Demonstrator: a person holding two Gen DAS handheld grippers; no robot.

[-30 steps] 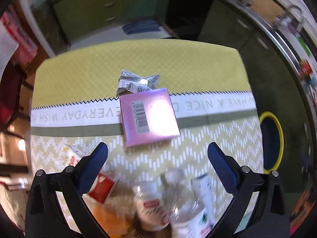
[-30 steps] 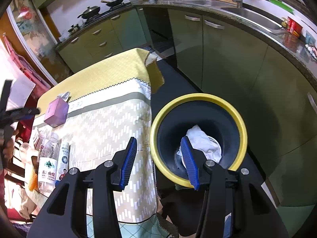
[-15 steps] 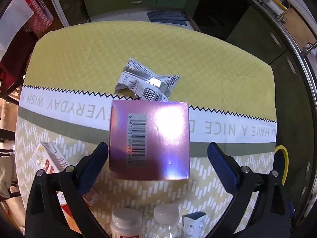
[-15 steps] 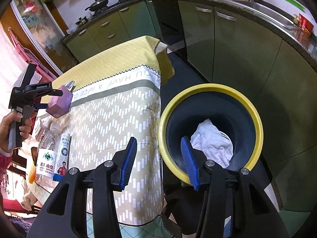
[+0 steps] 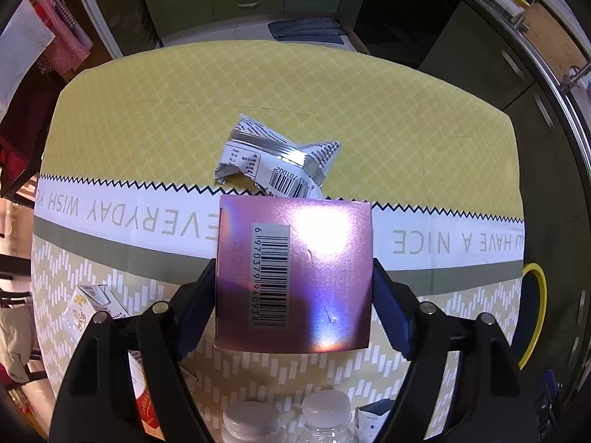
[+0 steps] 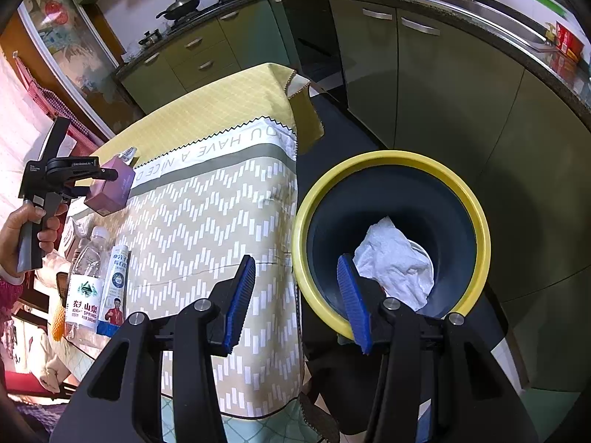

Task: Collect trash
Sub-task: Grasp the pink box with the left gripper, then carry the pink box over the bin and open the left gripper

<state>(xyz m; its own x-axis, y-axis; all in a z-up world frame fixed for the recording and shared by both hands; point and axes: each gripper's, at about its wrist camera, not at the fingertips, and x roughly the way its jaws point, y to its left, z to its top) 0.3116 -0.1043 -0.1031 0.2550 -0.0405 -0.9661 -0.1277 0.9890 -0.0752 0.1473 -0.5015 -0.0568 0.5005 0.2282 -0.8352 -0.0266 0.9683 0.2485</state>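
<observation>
Pink-purple box (image 5: 293, 277): glossy carton with a barcode on its top face, on the table (image 5: 406, 147) where the white lettered band meets the chevron print; in the left wrist view it fills the centre.
Left tool (image 5: 293, 295): points steeply down over the box, one blue pad at 9 o'clock of it and one at 3 o'clock; its jaws have just been closing and both pads now sit against the box's side walls, so it grips the box. The box's base looks level with the cloth; whether it has left the table cannot be told.
Left tool, seen from the right wrist (image 6: 92, 184): at 9 o'clock of that view, a hand (image 6: 22, 229) around its grey handle, the same box between the fingers.
Silver wrapper (image 5: 275, 162): crumpled, printed with a barcode, just beyond the box at 12 o'clock, its near edge hidden behind the box.
Right tool (image 6: 295, 295): about half open, nothing between its blue pads; it hangs over the table's edge and the bin's rim.
Bin (image 6: 317, 295): dark blue with a yellow rim, on the floor beside the table, at 3 o'clock in the right wrist view; crumpled white paper (image 6: 395, 265) lies inside.
Water bottle (image 6: 83, 284): lying on the table at 8 o'clock of the right wrist view, a white tube (image 6: 116, 288) just beside it.
Small carton (image 5: 92, 301): white, at 8 o'clock of the box.
</observation>
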